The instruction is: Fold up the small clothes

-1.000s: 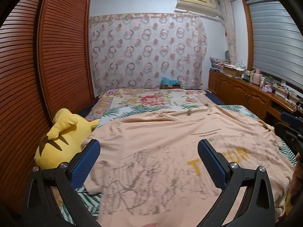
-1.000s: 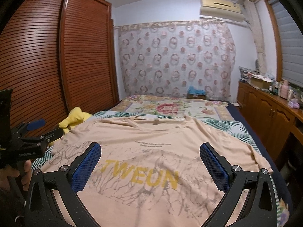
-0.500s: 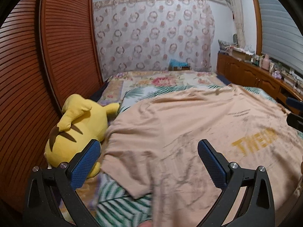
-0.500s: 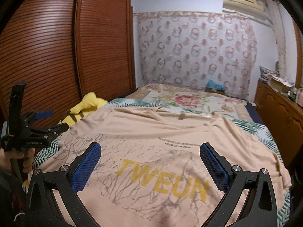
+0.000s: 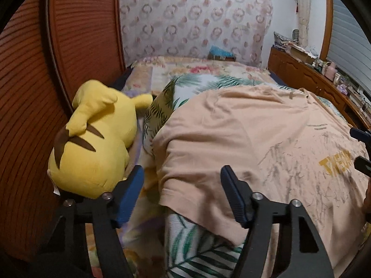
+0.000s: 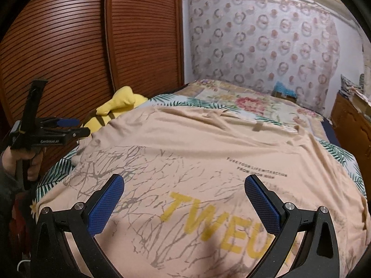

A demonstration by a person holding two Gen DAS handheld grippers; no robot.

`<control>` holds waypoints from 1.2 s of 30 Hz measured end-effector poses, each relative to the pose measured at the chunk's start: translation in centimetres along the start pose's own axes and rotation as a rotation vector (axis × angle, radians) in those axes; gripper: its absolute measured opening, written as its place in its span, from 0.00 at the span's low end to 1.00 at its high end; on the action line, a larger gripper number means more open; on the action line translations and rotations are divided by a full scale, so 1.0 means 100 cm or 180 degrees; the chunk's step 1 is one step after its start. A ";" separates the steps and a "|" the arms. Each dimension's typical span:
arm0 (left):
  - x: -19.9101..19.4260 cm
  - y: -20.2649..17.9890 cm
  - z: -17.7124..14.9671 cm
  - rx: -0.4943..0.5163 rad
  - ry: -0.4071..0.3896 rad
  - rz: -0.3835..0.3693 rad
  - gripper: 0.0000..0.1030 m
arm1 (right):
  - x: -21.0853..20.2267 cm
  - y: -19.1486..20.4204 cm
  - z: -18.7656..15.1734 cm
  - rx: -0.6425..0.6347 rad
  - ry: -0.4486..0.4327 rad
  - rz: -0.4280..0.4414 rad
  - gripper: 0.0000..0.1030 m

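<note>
Both grippers' jaws gape above the T-shirt (image 5: 243, 139) sleeve hem.

Both wrist views look low along the bed (image 5: 190, 88) (left angled leftward), sharing the shirt (image 6: 185, 143).

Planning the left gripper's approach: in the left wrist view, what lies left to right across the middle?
Slatted wardrobe door → yellow plush toy → leaf-print bedding → peach T-shirt → wooden cabinet.
</note>
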State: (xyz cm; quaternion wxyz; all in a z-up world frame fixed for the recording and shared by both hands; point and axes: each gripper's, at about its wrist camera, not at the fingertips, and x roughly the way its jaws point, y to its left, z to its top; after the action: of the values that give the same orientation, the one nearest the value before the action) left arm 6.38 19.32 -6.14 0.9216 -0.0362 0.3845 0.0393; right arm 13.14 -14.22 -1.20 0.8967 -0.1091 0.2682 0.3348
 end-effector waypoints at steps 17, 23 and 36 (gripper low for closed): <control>0.016 0.016 -0.001 -0.0034 0.0239 -0.0294 0.05 | -0.004 0.011 -0.002 -0.0052 0.0032 0.0191 1.00; 0.000 0.004 0.009 0.0121 0.0053 -0.0233 0.04 | -0.009 0.010 -0.008 0.0020 0.0005 0.0154 1.00; -0.044 -0.088 0.068 0.0525 -0.0434 -0.0754 0.04 | -0.029 -0.004 -0.015 0.0210 -0.0150 -0.0012 1.00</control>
State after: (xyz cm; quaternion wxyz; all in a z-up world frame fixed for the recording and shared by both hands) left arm 8.96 11.02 2.04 0.9436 -0.0027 0.3159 -0.0990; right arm 10.97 -16.63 -0.86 0.9065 -0.0720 0.2576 0.3265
